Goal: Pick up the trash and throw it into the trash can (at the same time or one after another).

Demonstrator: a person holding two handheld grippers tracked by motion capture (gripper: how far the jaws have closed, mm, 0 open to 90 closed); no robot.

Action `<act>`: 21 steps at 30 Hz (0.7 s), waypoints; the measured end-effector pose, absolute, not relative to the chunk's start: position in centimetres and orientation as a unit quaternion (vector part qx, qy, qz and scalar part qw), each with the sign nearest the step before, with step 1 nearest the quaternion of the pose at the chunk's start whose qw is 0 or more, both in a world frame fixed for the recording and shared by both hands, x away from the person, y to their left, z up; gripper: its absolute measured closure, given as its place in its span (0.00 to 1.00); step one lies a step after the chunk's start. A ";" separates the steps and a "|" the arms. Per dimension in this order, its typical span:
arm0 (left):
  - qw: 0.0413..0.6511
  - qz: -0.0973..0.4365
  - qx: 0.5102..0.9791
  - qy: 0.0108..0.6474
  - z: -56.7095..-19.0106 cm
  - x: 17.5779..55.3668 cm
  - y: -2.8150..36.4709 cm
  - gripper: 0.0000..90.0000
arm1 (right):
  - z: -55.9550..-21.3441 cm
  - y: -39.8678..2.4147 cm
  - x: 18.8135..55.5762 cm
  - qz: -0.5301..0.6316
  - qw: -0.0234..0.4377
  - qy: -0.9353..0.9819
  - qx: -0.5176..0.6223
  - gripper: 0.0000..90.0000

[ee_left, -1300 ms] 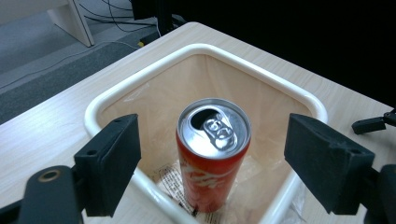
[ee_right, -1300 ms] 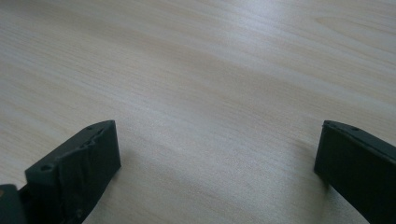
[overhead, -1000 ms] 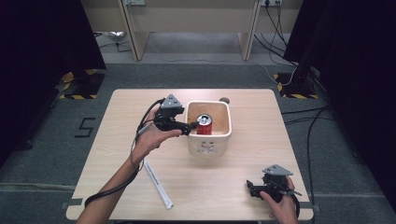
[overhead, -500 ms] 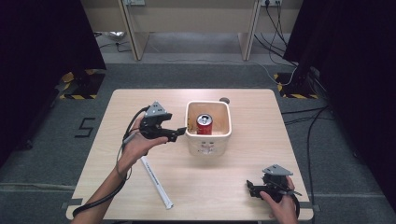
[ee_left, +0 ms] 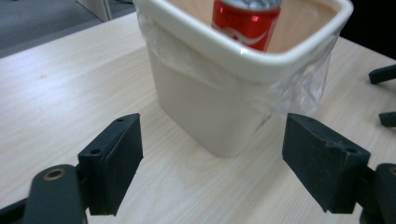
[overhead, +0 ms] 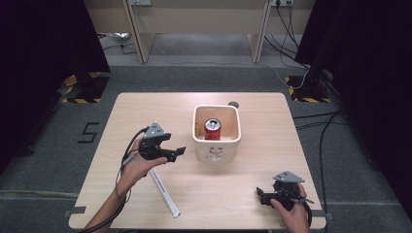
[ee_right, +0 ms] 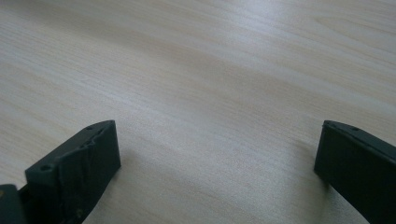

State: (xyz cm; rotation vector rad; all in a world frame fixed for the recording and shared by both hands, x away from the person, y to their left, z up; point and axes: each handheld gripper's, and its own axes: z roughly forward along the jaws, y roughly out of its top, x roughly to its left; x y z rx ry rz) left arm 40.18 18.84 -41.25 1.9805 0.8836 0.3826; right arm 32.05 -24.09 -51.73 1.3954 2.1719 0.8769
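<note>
A cream square bin with a clear liner stands in the middle of the wooden table. A red soda can stands upright inside it. In the left gripper view the bin and the can are close ahead. My left gripper is open and empty, a short way left of the bin and pointing at it. My right gripper rests low near the table's front right, open, with bare wood between its jaws in the right gripper view.
A long white strip lies on the table in front of my left hand. A small dark round spot sits behind the bin. Cables and desk legs are on the floor beyond the table.
My left gripper has drawn back from the bin's rim, moving left and toward the front edge. The can stays in the bin. The right gripper has not moved.
</note>
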 end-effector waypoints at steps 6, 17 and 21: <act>0.445 0.167 0.802 0.362 -42.8 39.4 19.1 0.22 | -51.7 -24.1 32.0 0.315 0.206 0.780 0.501 0.00; 0.436 0.180 0.799 0.374 -44.4 38.3 20.0 0.23 | -51.7 -24.1 32.0 0.315 0.206 0.780 0.501 0.00; 0.438 0.175 0.794 0.384 -45.2 37.8 20.6 0.23 | -51.7 -24.1 32.0 0.315 0.206 0.779 0.501 0.00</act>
